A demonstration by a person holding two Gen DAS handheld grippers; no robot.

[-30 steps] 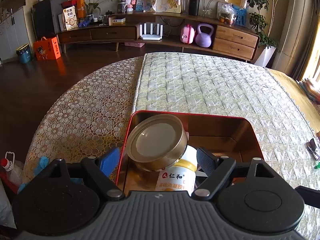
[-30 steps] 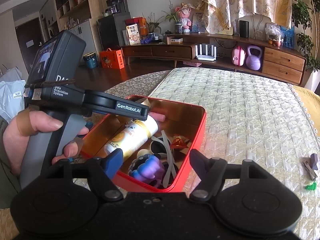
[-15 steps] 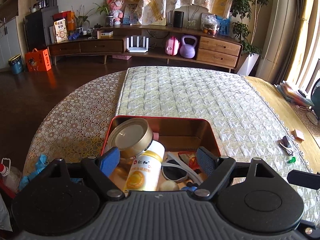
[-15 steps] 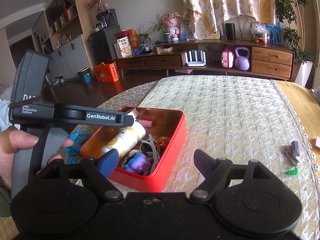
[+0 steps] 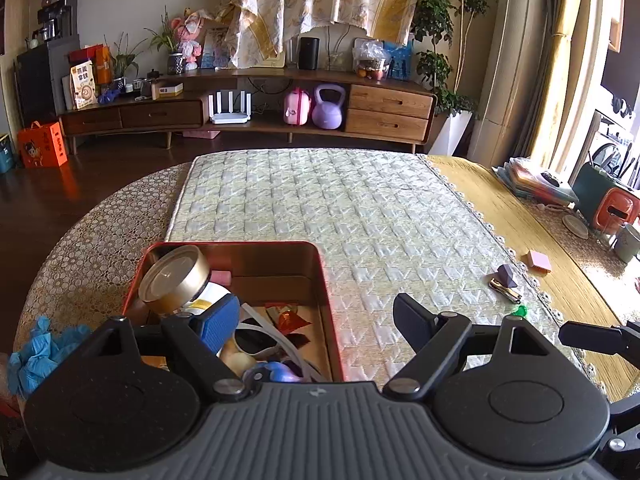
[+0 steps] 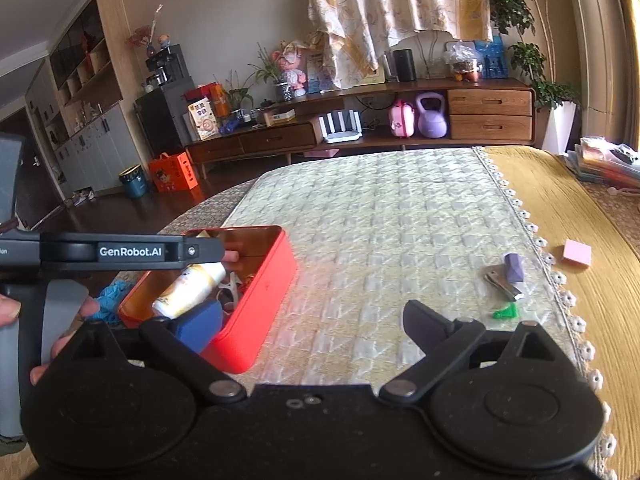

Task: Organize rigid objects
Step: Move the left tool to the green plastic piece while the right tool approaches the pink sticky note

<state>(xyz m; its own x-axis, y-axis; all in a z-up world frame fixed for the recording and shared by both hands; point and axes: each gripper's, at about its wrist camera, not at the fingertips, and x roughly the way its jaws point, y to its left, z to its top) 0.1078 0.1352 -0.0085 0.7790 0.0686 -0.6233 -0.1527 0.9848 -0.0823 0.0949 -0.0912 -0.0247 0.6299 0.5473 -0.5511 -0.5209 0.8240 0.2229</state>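
My left claw and right claw both gape wide, empty. The tin sits left on the worktop; next I should centre the right over the clippers (flat, slippery) before closing.

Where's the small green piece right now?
The small green piece lies loose on the quilted mat, right of the red tin in both wrist views, just in front of the nail clippers and purple block.

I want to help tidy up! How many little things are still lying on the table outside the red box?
4: a purple block, a metal clip touching it, a green piece nearer, a pink block farther right. Others may be hidden.
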